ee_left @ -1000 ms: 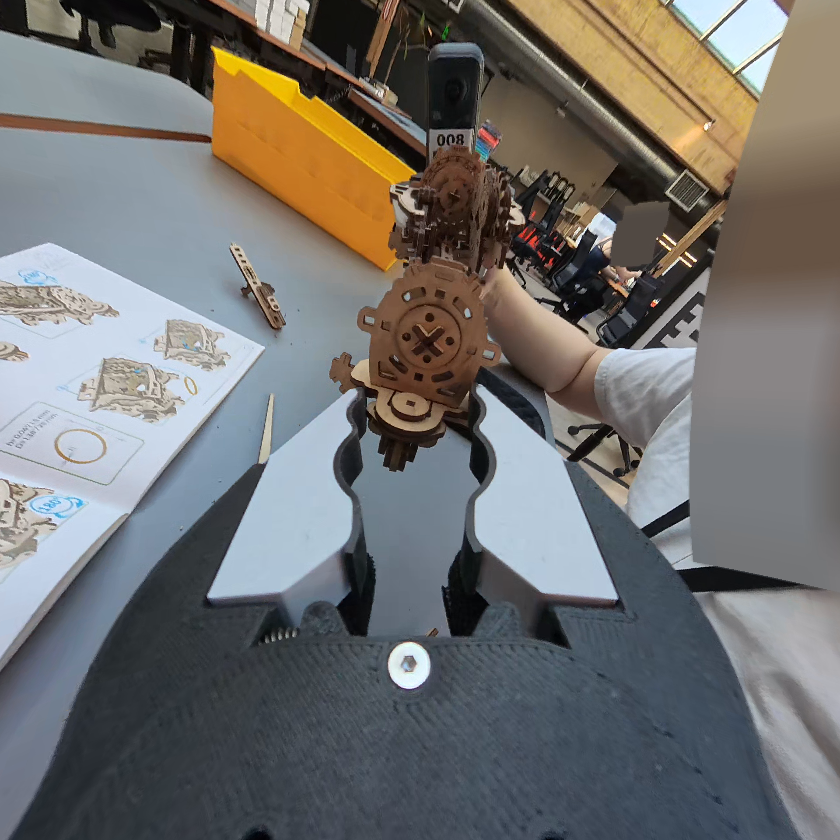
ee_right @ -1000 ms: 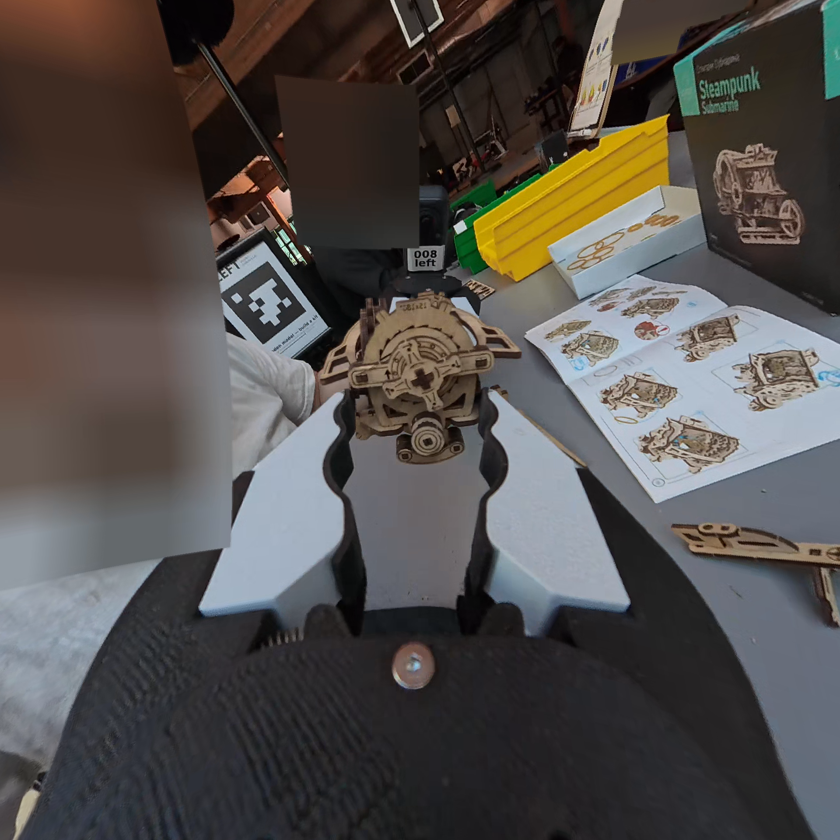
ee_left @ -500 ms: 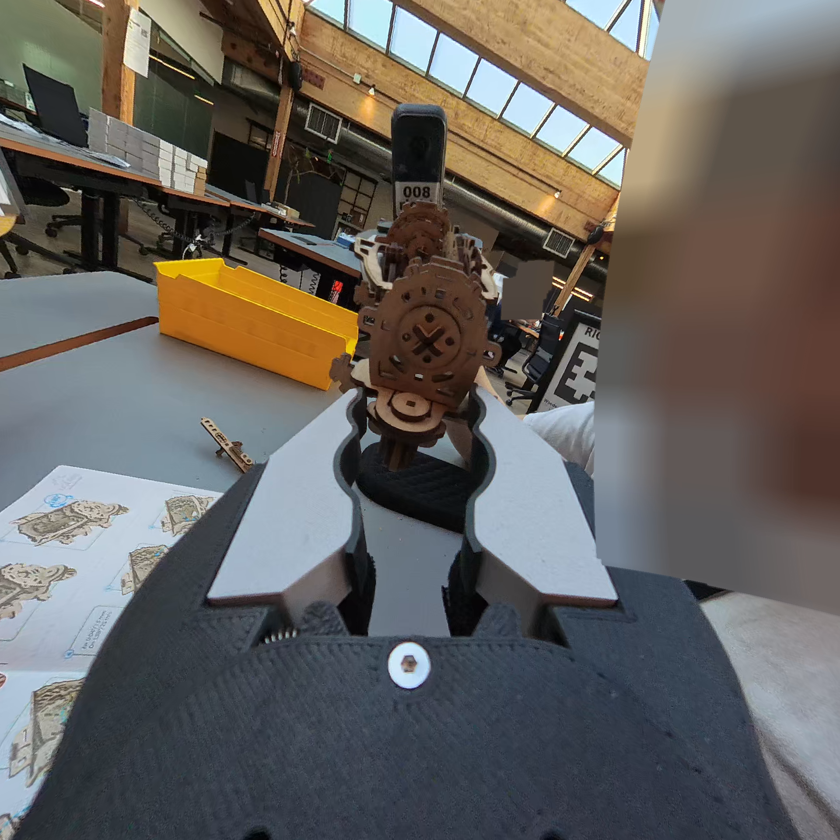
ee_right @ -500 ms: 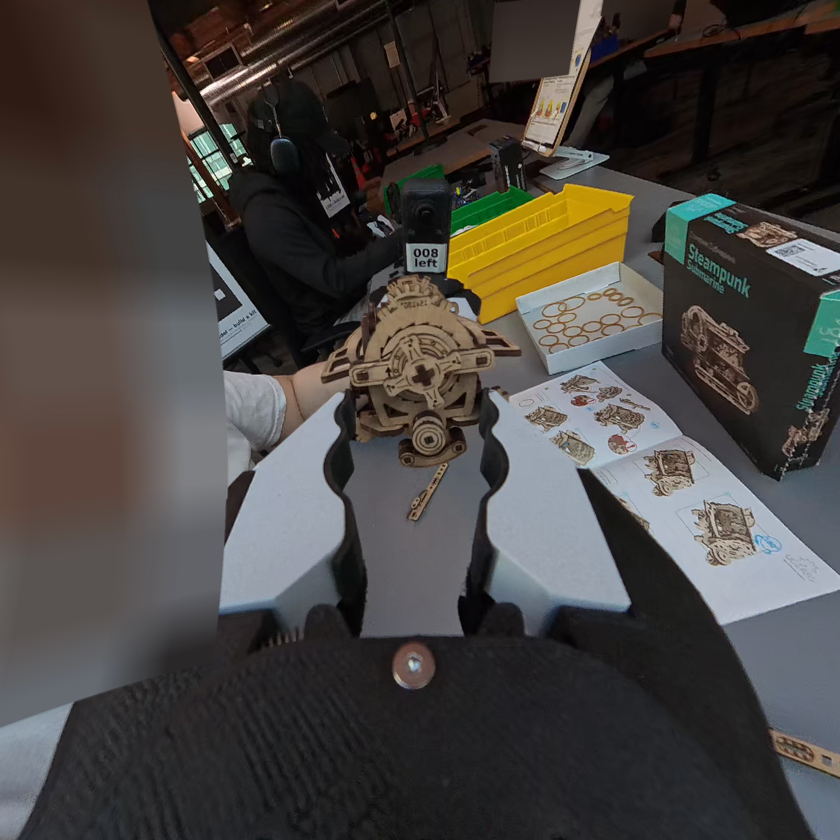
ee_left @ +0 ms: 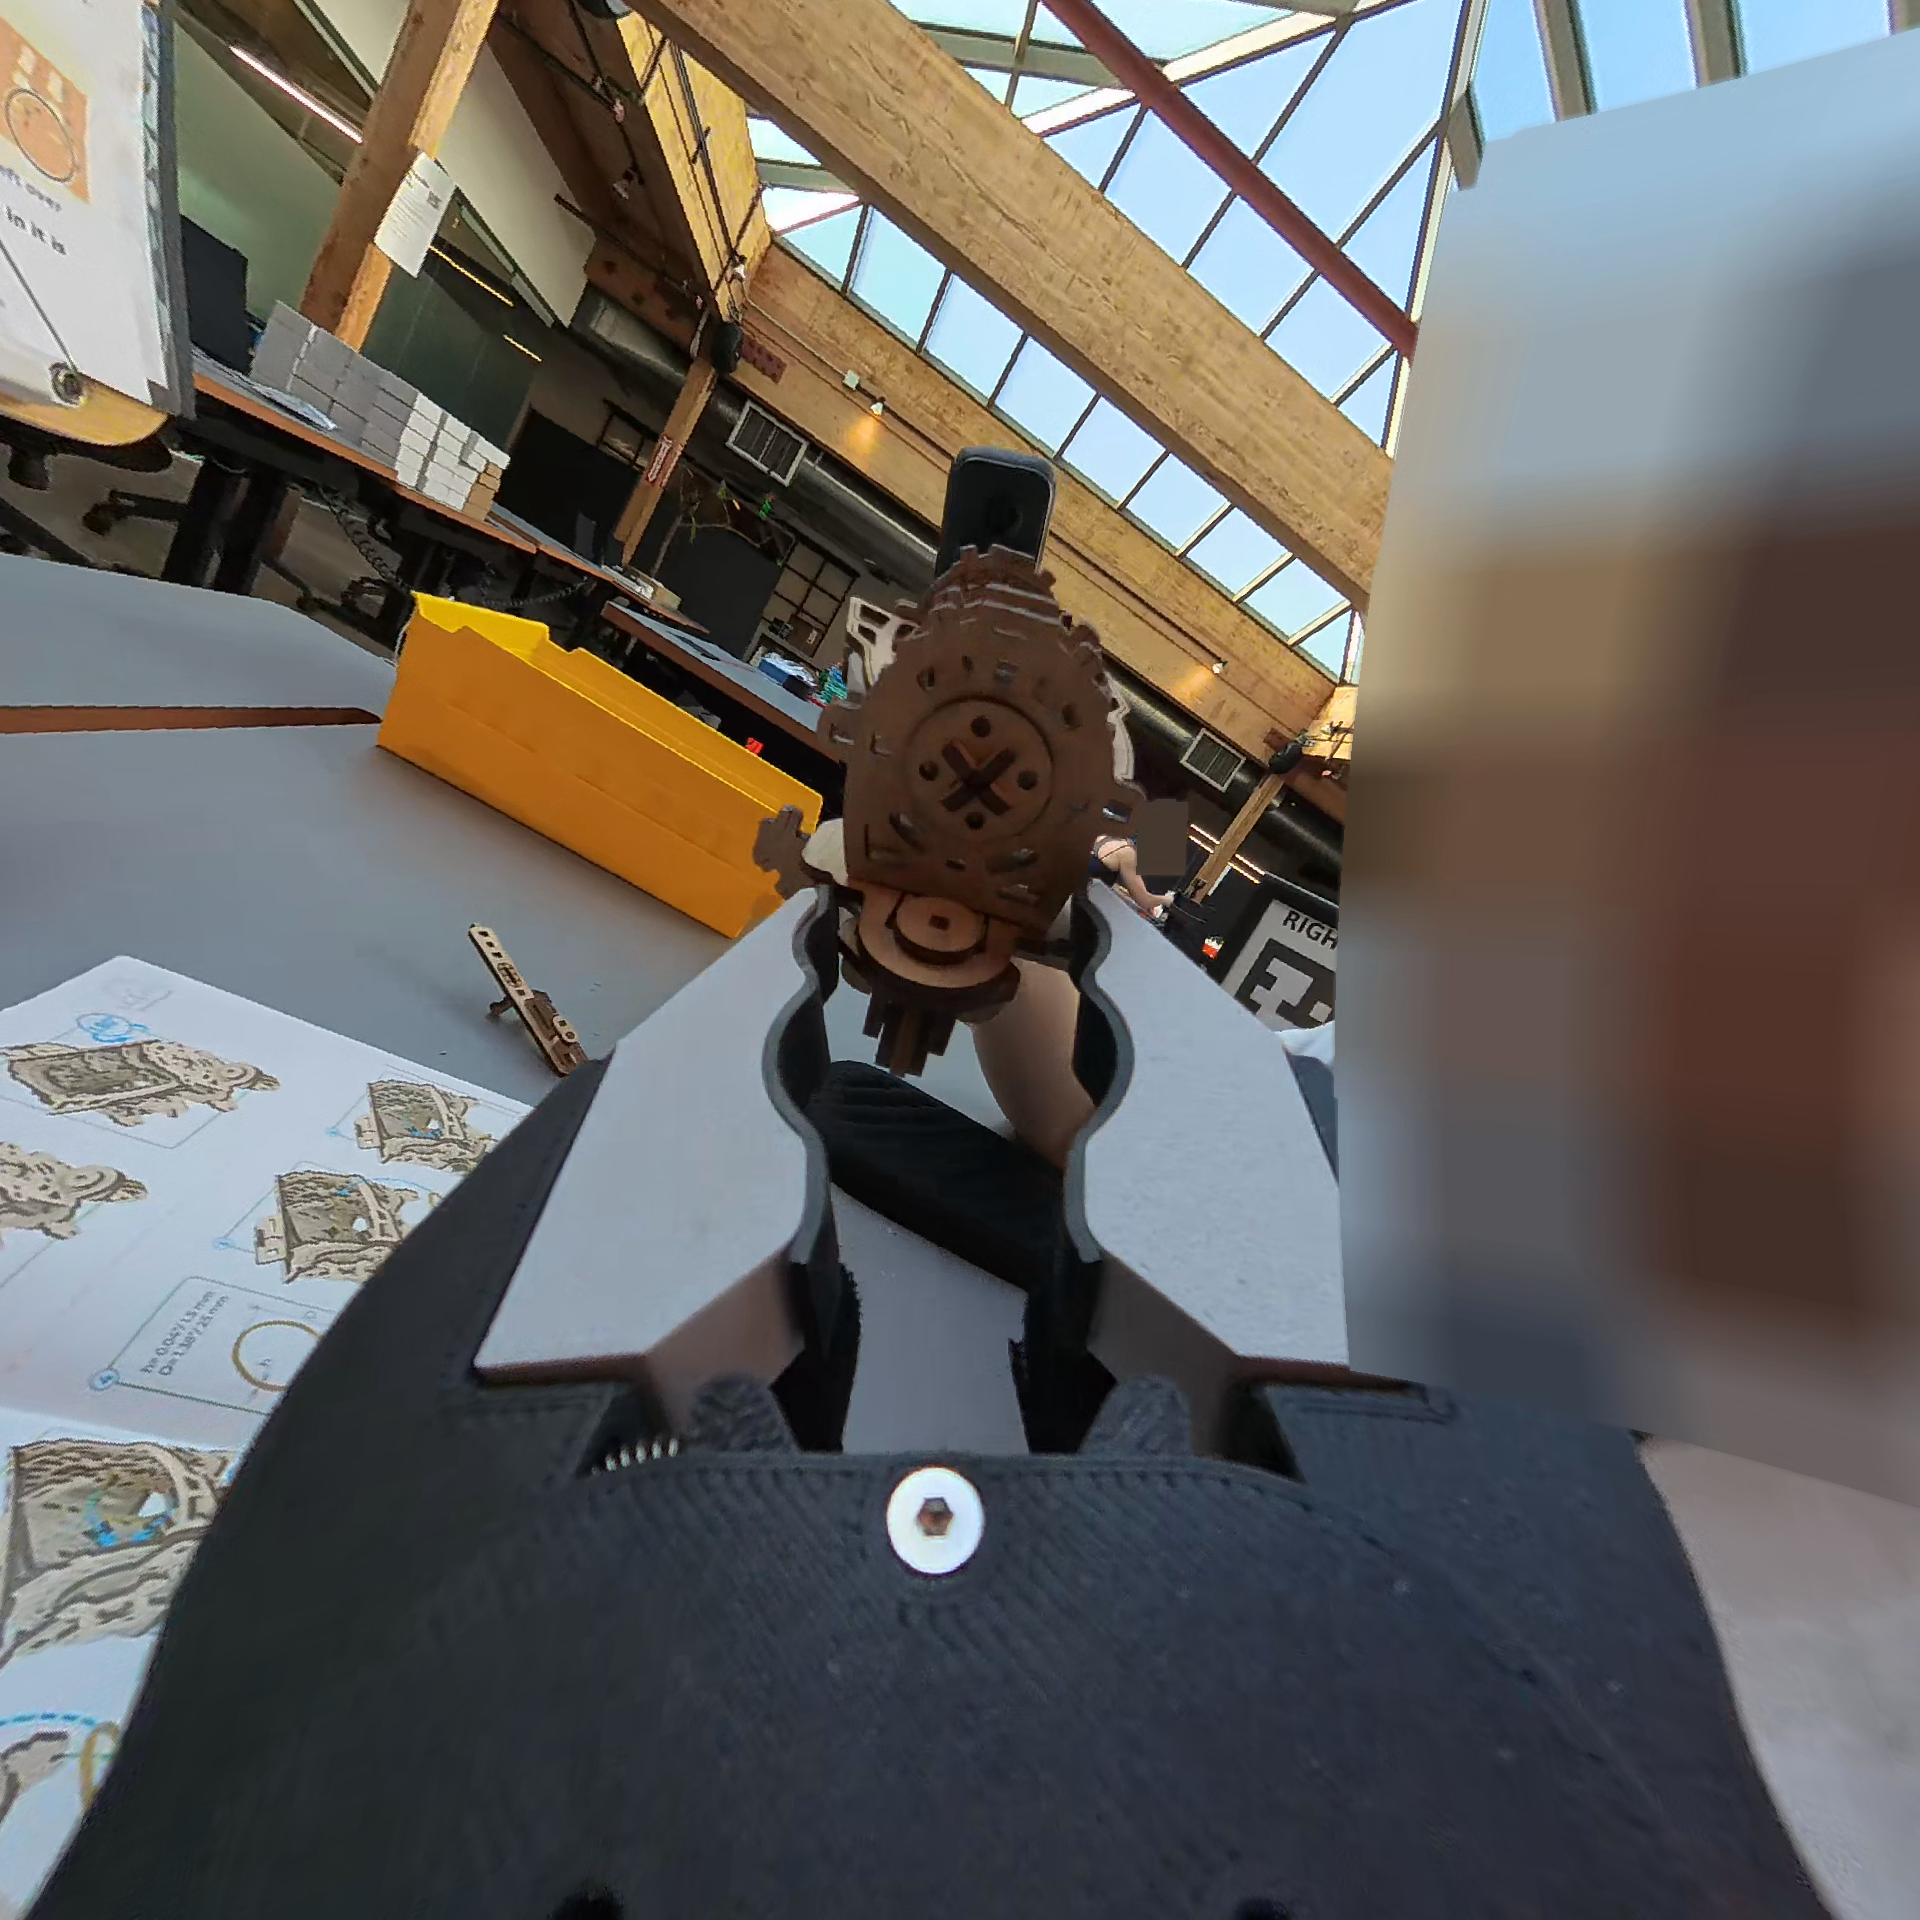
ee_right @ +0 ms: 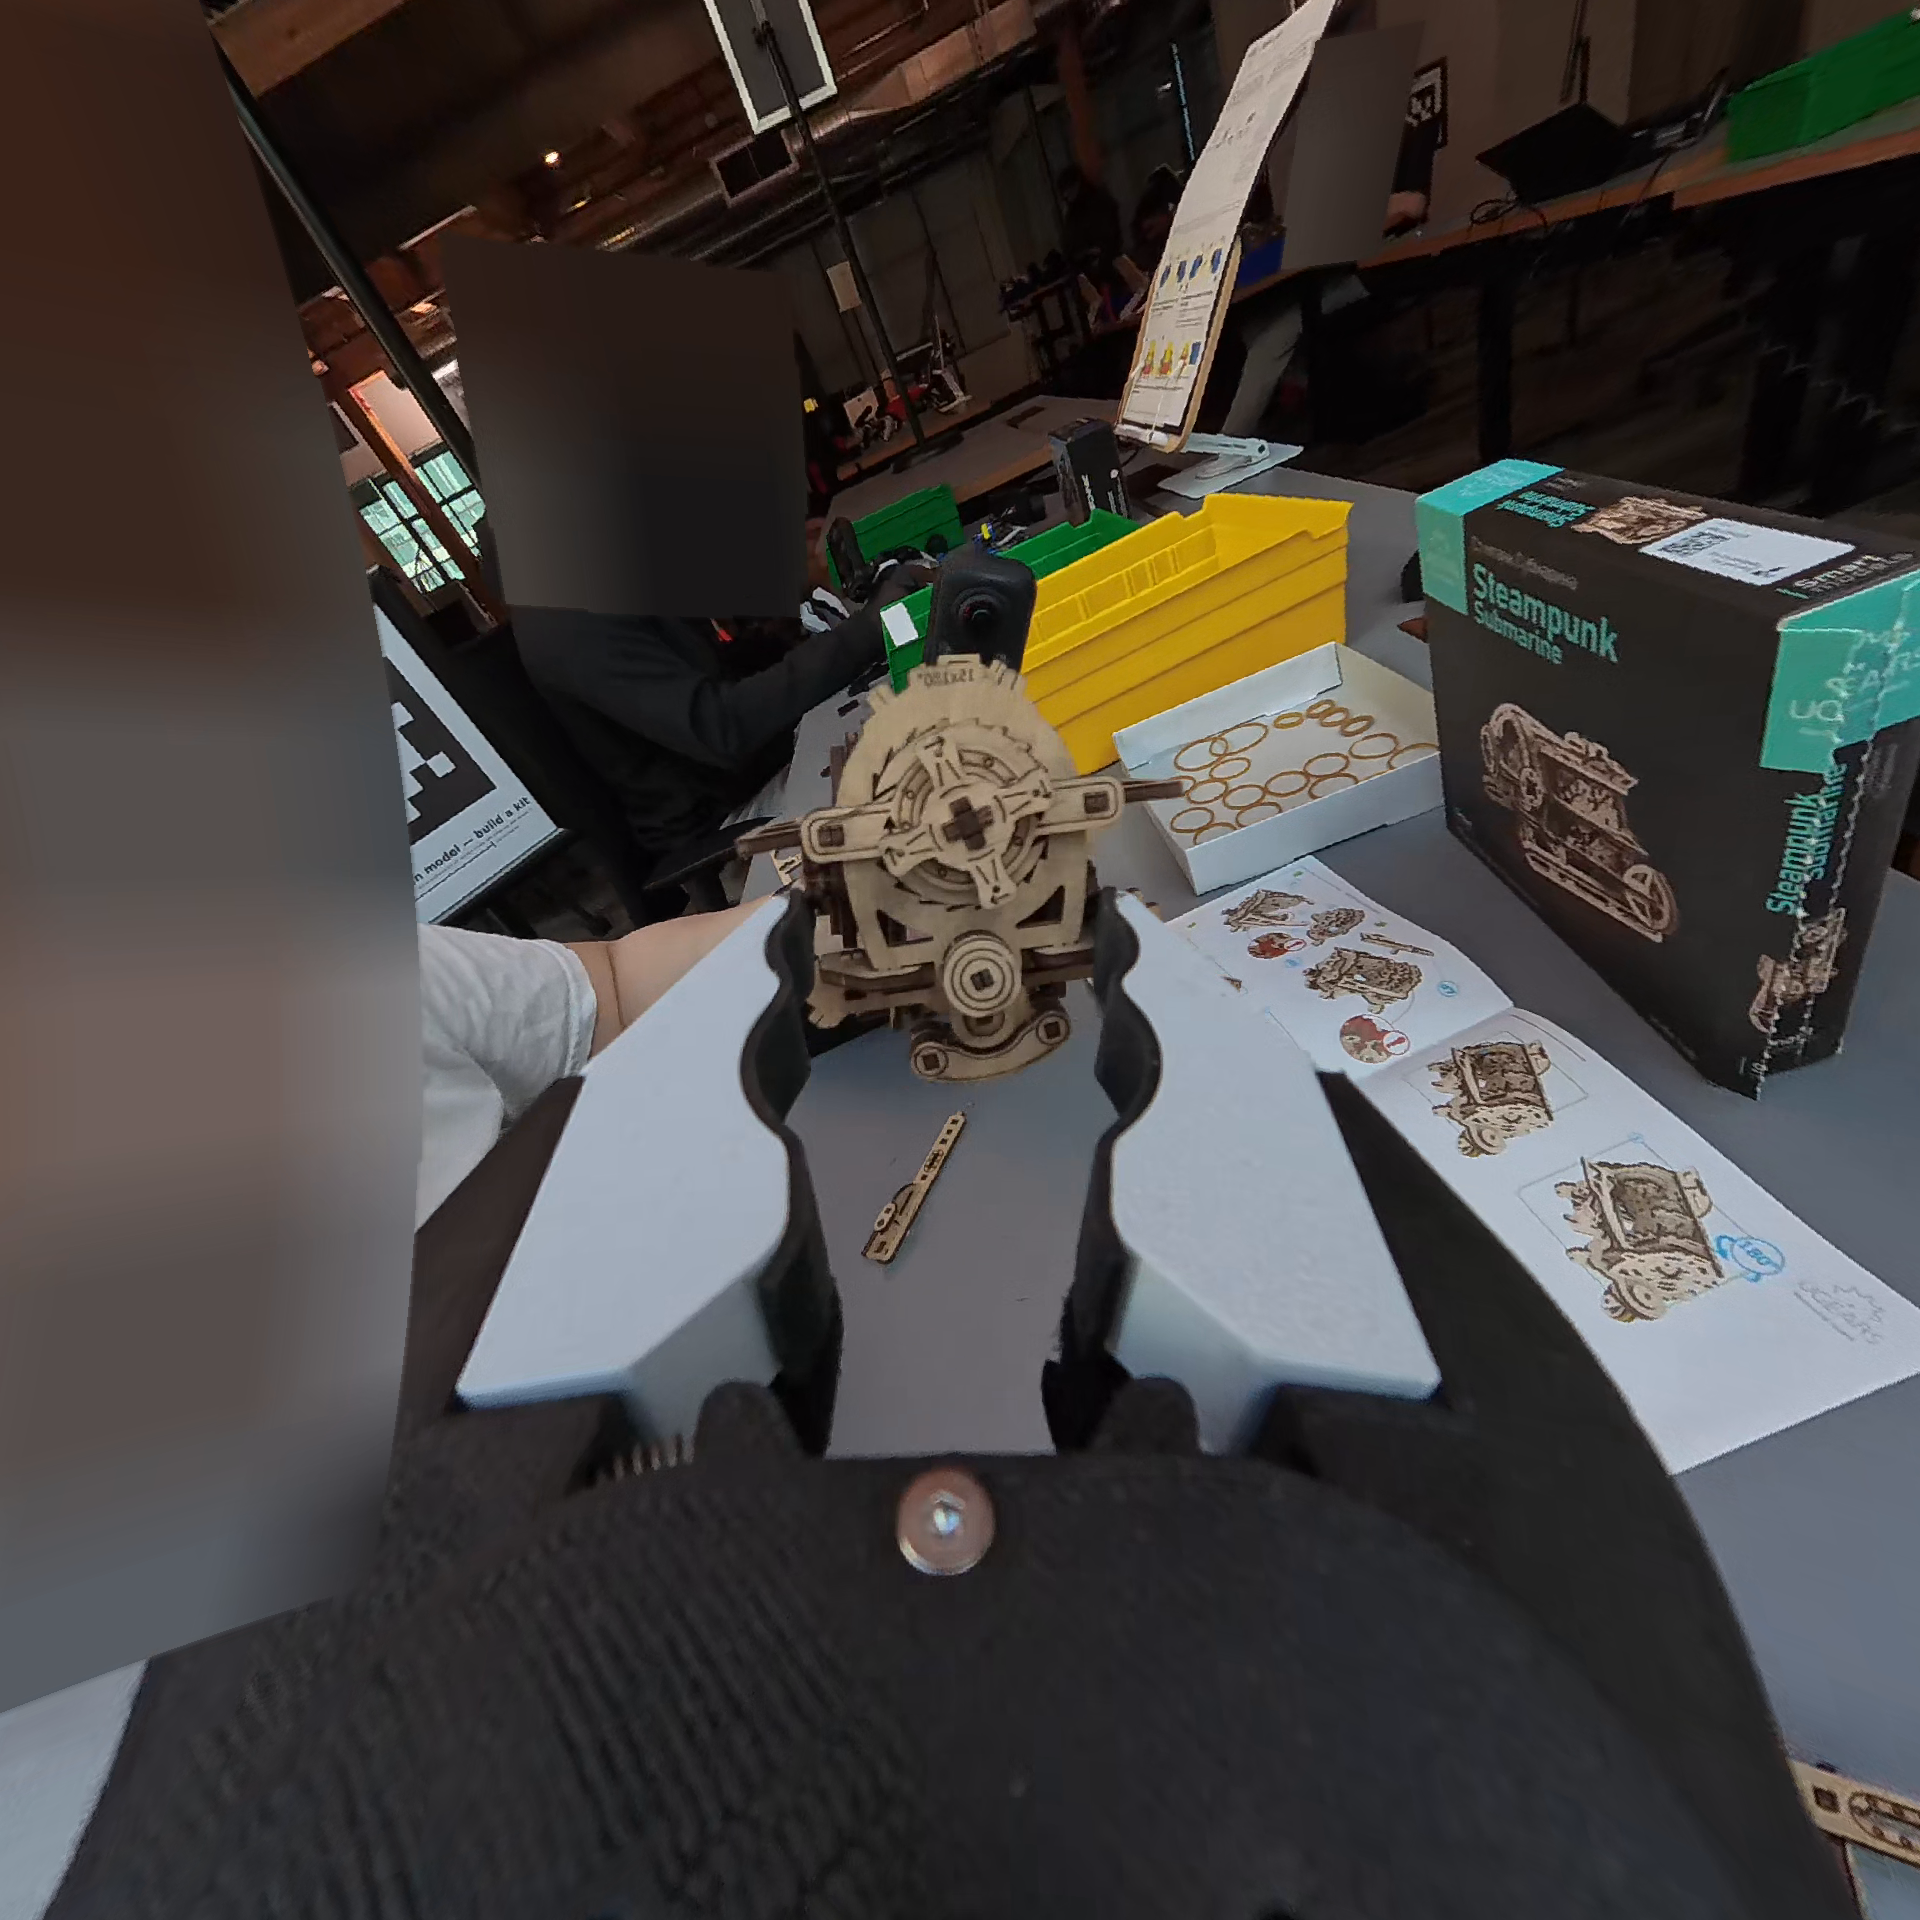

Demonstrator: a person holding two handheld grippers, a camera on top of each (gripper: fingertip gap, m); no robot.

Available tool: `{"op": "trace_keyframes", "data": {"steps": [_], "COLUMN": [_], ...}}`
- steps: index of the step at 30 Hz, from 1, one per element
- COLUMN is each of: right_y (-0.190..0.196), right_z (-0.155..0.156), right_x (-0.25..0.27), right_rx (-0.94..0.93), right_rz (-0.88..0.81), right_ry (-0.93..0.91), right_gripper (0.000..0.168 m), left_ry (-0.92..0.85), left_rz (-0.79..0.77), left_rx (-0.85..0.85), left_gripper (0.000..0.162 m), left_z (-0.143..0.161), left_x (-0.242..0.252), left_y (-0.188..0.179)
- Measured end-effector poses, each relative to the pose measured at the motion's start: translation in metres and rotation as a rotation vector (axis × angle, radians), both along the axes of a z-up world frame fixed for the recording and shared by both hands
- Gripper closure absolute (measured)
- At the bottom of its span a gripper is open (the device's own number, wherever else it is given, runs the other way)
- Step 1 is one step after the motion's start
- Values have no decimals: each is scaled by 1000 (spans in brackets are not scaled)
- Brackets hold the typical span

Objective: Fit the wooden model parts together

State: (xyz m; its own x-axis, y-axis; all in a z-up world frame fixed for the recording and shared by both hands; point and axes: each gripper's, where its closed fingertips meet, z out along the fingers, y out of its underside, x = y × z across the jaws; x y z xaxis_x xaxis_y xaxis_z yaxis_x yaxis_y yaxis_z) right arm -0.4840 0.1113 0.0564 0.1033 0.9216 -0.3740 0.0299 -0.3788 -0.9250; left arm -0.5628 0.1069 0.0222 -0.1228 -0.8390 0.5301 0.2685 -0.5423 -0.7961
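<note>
One wooden gear model hangs above the grey table, gripped from opposite ends by both grippers. My left gripper is shut on its lower part, facing a dark round plate with an X slot. My right gripper is shut on the other end of the model, facing a pale face with a cross hub. Each view shows the other gripper's black camera behind the model. A loose flat wooden strip lies on the table below; it also shows in the left wrist view.
An open instruction booklet lies on the table. A yellow bin, a white tray of rubber rings and a dark kit box stand behind. Another wooden piece lies at the near right. A person's arm is close. There is about 10 cm between the tips of the two grippers. The wooden piece is about 25 cm from both grippers' fingertips.
Both grippers have risen and tilted up with the model still held between them. The model's far end now stands higher against the ceiling in the left wrist view.
</note>
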Motion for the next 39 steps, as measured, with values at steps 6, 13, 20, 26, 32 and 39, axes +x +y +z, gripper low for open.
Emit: {"op": "trace_keyframes", "data": {"steps": [6, 13, 20, 26, 32, 39], "right_y": [7, 1, -1, -2, -3, -5], "right_z": [-3, -2, -3, -3, -4, -2], "right_x": [-8, -17, -20, -21, -22, -23], "right_rx": [98, 130, 153, 175, 162, 187], "right_rz": [-79, -95, -97, -96, -81, -76], "right_ry": [-3, 12, 13, 6, 18, 43], "right_gripper": [115, 115, 115, 115, 115, 115], "left_ry": [35, 24, 25, 24, 30, 51], "left_rz": [40, 68, 68, 74, 78, 101], "left_rx": [59, 95, 106, 114, 118, 166], "left_gripper": [120, 120, 120, 120, 120, 120], "left_z": [-8, -4, -4, -3, -4, -4], "left_x": [6, 5, 6, 5, 5, 4], "left_y": [0, -1, -3, -3, -3, -3]}}
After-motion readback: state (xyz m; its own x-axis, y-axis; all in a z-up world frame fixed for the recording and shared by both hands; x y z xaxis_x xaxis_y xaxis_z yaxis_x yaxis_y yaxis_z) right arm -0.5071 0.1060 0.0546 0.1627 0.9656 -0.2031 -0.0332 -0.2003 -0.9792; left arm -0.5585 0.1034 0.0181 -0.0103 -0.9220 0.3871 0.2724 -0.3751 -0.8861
